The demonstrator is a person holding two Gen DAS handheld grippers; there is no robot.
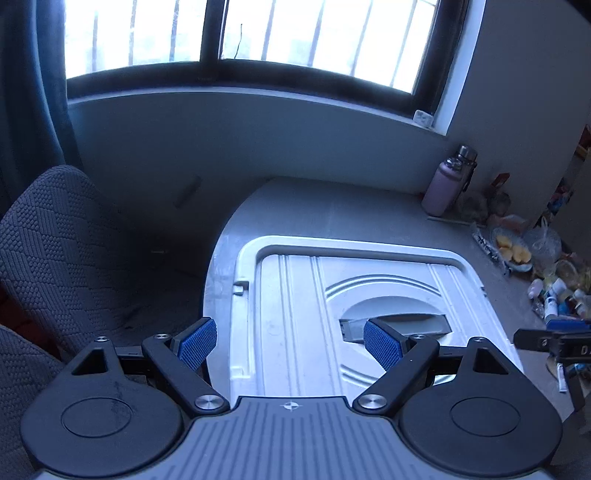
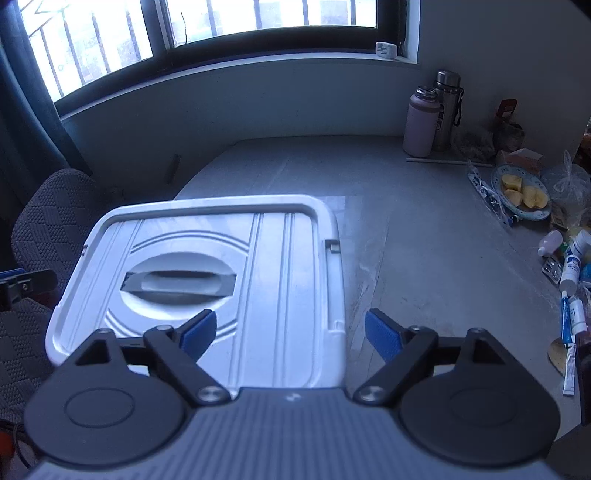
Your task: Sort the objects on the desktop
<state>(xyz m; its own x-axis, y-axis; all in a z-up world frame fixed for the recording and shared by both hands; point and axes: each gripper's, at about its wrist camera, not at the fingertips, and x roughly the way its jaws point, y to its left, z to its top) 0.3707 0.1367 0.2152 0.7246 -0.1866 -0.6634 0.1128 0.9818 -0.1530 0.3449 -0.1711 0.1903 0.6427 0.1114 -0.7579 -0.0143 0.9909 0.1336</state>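
Left wrist view: we see the grey desk [image 1: 332, 210] w/ a white storage box [image 1: 295, 314] on it, lid shut, its recessed handle [image 1: 399, 319] lying flat. Beyond the box, a window [image 1: 240, 33] w/ bars, dark curtain at one side, pale wall under the sill. A patterned chair [image 1: 55, 240] sits beside the desk edge.

Progress, as far as we can judge: not begun. The clutter is untouched in a heap along the desk's right side: pink bottle [image 2: 421, 125] & steel flask [image 2: 447, 107] at the back by the wall, a plate of fruit pieces [image 2: 522, 195], plastic bags, then small bottles and tubes [image 2: 570, 288] nearest us. Nothing lies on the box lid, and the lid prob. needs opening before anything goes in.

Our left gripper [image 1: 290, 343] hangs over the box, blue pads wide apart, nothing between them. Our right gripper [image 2: 290, 332] straddles the box's right edge, pads equally spread and empty. Neither touches anything.

Small item on the sill [image 2: 386, 50], maybe a plug; can't tell.
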